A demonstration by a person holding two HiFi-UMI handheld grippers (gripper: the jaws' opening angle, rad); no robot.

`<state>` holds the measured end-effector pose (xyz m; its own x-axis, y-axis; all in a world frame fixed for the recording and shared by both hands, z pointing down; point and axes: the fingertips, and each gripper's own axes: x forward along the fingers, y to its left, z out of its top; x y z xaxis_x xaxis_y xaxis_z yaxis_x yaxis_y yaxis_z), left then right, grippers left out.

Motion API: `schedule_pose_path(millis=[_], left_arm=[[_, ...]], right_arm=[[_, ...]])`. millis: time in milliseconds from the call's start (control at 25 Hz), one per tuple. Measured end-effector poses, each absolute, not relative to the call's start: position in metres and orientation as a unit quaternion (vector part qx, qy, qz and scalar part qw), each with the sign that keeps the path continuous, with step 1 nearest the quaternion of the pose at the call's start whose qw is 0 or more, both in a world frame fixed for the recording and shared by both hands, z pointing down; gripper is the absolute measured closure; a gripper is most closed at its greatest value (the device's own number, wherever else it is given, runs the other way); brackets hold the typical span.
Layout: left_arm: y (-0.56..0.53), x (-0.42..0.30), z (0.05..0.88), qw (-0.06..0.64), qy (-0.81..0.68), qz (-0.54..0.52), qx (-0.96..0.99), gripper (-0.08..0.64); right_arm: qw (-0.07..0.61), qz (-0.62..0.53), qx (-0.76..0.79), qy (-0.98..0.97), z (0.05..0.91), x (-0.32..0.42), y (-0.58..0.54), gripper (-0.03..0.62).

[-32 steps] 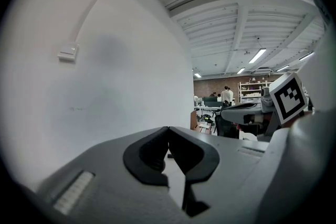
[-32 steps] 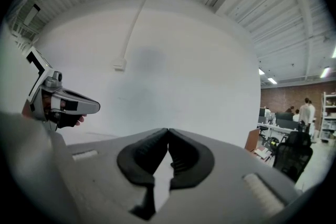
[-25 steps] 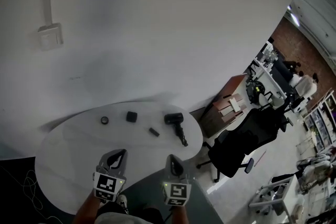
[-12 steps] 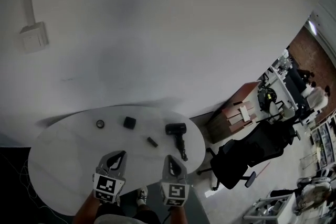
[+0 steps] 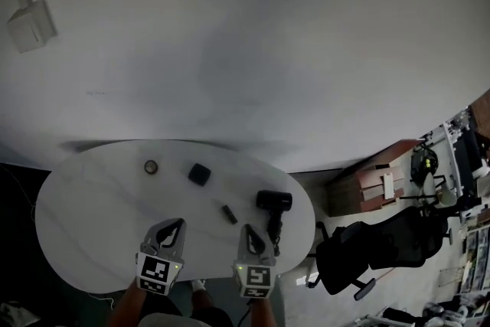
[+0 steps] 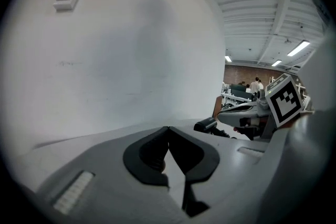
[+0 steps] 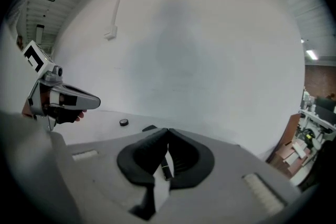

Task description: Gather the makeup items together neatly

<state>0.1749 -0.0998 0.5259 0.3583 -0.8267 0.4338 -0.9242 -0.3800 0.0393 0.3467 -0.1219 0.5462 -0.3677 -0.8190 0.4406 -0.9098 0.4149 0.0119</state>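
My left tongs [image 5: 179, 223] and right tongs [image 5: 250, 229] stay closed and empty over the bench's [image 5: 84, 218] near edge. The round pot [image 5: 151, 166], square compact [image 5: 199, 174], small tube [image 5: 227, 214] and hair dryer [image 5: 273, 203] still lie apart in a row, unmoved. Only my view has shifted: the wall box [image 5: 31, 25] now sits nearer the corner.
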Motion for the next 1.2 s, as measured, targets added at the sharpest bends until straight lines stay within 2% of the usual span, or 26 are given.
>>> schedule_pose_path(millis=[440, 520, 720, 1200], left_arm=[[-0.105, 0.169, 0.577, 0.185, -0.58, 0.199, 0.768, 0.549], [-0.104, 0.168, 0.582, 0.188, -0.584, 0.204, 0.763, 0.549], [-0.099, 0.163, 0.595, 0.199, -0.59, 0.214, 0.753, 0.549], [-0.086, 0.153, 0.62, 0.223, -0.594, 0.23, 0.738, 0.549]], right_arm=[[0.235, 0.153, 0.453, -0.846, 0.623, 0.337, -0.153, 0.588], [0.245, 0.161, 0.438, -0.85, 0.634, 0.332, -0.156, 0.494], [0.276, 0.175, 0.405, -0.854, 0.662, 0.322, -0.157, 0.416], [0.324, 0.19, 0.372, -0.849, 0.711, 0.315, -0.158, 0.41]])
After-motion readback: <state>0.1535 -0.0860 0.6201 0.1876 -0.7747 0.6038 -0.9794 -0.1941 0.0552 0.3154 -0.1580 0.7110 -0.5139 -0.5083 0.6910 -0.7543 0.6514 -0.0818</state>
